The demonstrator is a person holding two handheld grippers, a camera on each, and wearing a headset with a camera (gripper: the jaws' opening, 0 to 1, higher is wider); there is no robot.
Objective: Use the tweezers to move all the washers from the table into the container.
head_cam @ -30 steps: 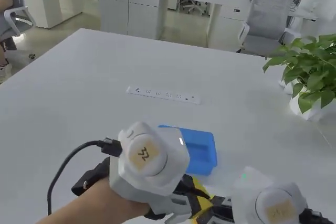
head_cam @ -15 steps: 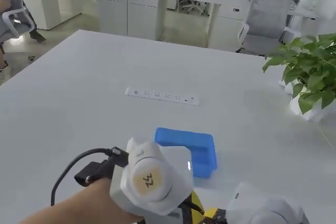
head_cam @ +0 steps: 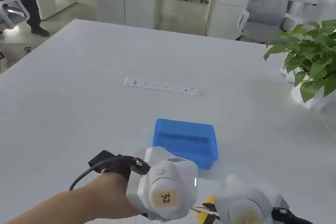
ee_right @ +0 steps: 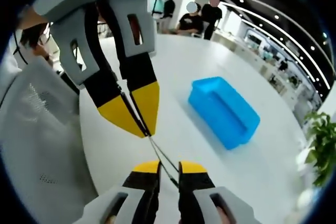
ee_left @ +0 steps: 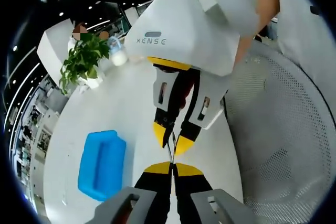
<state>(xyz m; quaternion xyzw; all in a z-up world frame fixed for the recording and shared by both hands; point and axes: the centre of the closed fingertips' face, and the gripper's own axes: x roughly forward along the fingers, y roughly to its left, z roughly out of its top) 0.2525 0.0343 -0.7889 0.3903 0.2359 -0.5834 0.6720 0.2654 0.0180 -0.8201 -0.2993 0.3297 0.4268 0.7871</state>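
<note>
The blue container stands on the white table, near its front edge. Just in front of it, my two grippers face each other tip to tip. Thin metal tweezers run between them. My left gripper is shut on one end of the tweezers. My right gripper is closed on the other end. In the head view the white gripper bodies hide the tweezers, and a yellow fingertip shows between them.
A white power strip lies beyond the container. A potted plant stands at the table's right edge. A mesh chair seat is right below the grippers, at the table's near edge. Desks and chairs stand behind the table.
Both grippers have drawn back toward me, off the container's front, so the whole container now shows. The head camera has tipped down slightly.
</note>
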